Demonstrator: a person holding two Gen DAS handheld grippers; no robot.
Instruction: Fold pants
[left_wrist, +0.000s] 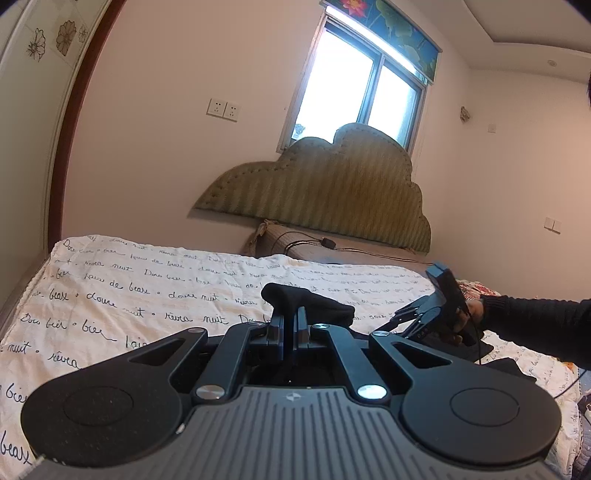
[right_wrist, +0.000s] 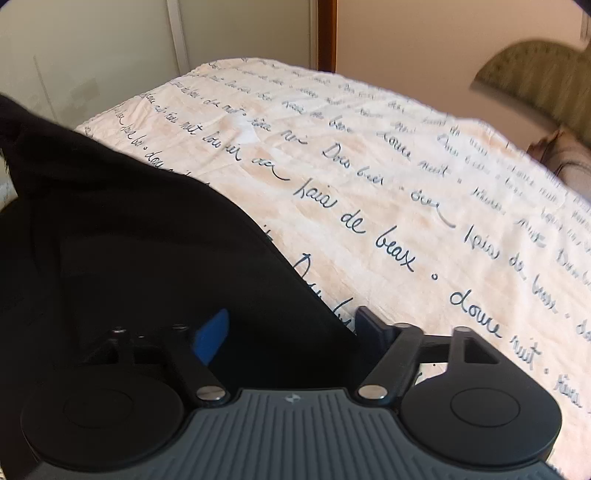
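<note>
The black pants (left_wrist: 314, 304) lie on the cream bedspread with script lettering (left_wrist: 147, 291). My left gripper (left_wrist: 289, 325) is shut on a bunched edge of the pants and holds it just above the bed. In the right wrist view the pants (right_wrist: 129, 229) drape across the left half of the frame and lie between the fingers. My right gripper (right_wrist: 291, 328) is open, its jaws wide apart, one blue pad (right_wrist: 212, 338) showing through the cloth's edge. The right gripper also shows in the left wrist view (left_wrist: 436, 306), held by a hand at the right.
A green scalloped headboard (left_wrist: 332, 192) and a brown pillow (left_wrist: 317, 247) with a black cable stand at the bed's far end. A wall and wooden door frame (left_wrist: 70, 147) border the bed's left side. The bedspread (right_wrist: 369, 166) stretches ahead of the right gripper.
</note>
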